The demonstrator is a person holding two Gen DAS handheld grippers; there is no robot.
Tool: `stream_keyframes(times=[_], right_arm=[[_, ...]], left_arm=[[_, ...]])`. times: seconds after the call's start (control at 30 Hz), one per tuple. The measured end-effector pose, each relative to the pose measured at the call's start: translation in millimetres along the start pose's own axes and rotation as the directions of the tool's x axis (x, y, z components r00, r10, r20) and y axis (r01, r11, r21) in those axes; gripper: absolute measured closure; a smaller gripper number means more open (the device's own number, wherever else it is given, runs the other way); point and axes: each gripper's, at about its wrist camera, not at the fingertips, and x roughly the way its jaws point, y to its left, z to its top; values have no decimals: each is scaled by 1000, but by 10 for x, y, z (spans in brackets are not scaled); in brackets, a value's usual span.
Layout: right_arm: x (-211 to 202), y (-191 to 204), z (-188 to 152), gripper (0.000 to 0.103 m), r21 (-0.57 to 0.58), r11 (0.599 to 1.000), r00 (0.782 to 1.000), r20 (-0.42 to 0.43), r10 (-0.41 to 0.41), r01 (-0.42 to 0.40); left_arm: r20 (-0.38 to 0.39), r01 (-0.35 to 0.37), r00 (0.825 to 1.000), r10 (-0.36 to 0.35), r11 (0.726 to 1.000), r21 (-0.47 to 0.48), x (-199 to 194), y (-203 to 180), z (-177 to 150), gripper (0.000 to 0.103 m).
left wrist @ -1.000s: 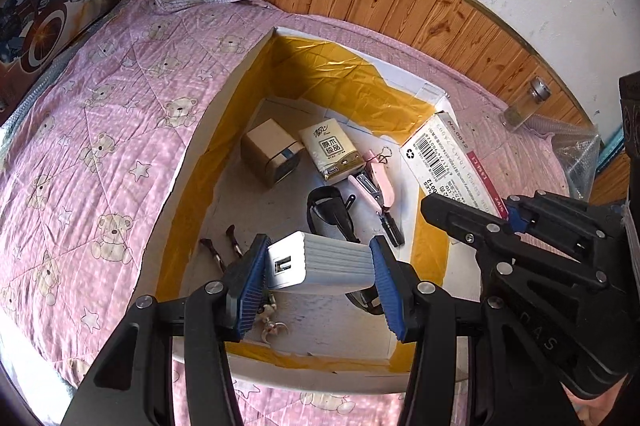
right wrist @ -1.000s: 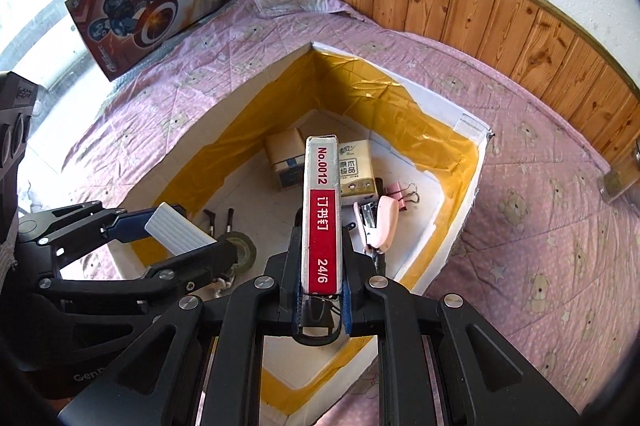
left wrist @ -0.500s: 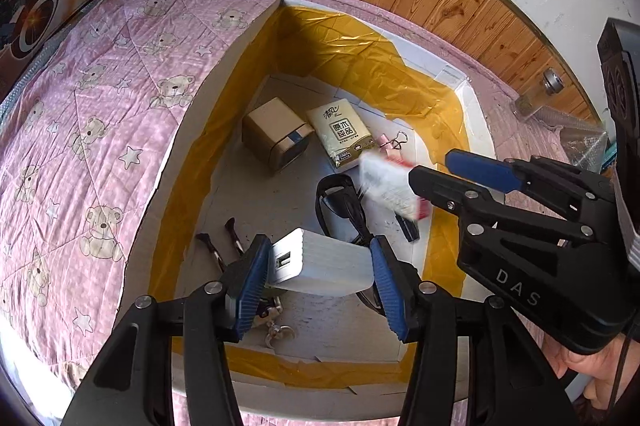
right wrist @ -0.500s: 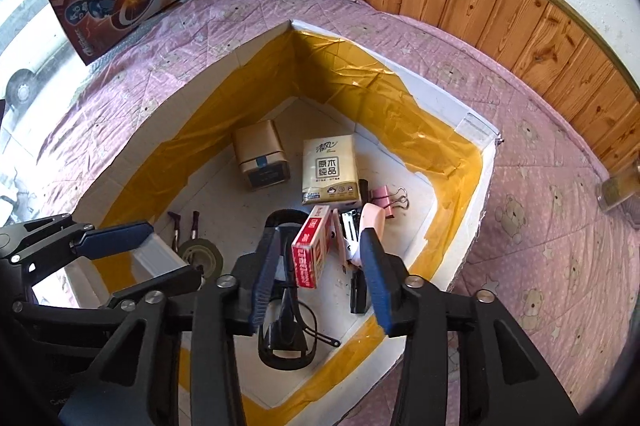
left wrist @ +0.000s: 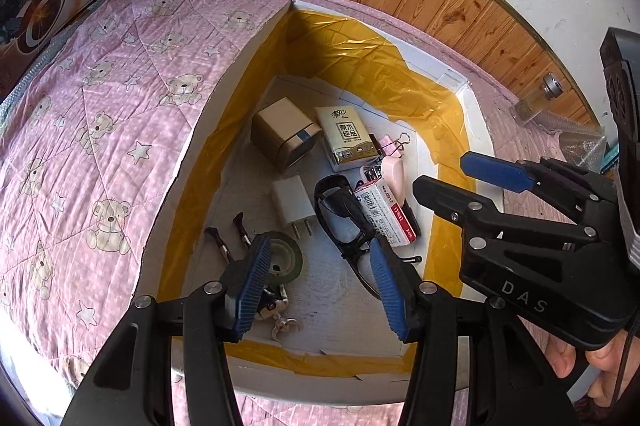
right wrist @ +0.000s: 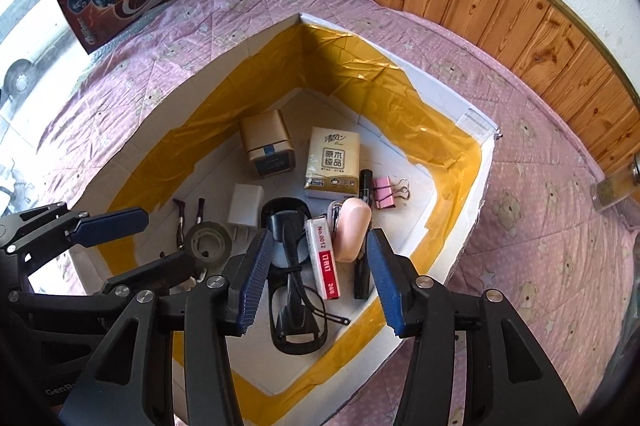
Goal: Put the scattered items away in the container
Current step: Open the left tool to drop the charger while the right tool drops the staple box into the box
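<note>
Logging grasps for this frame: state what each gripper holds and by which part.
Nothing is held. The left gripper and right gripper both hang open and empty over the box.

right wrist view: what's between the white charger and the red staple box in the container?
The black glasses. They lie between the white charger and the red staple box, which leans on their right edge. The left wrist view shows the same.

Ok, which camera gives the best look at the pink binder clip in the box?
The right wrist view: the pink binder clip lies in the open on the box floor, wire handles showing. In the left wrist view the clip sits farther back, partly hidden behind the tissue pack.
</note>
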Motion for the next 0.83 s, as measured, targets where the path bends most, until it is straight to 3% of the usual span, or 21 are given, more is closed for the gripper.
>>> stream_keyframes(times=[0.17,0.43,0.83], right_arm=[[-117,61,-86,44,-26,998,998,6,-60,60],[-339,109,-208,44,-1,1000,1000,20,13,-13],[-659,184,-399,44,23,1000,998,67,18,-20]], left_arm=[[37,-22,999,21,999,26,-104,-42,-38,50],[76,-37,997,34,999,40,-298,-52,-163,50],[117,-41,993,34,997,58,-580,-143,-377,50]])
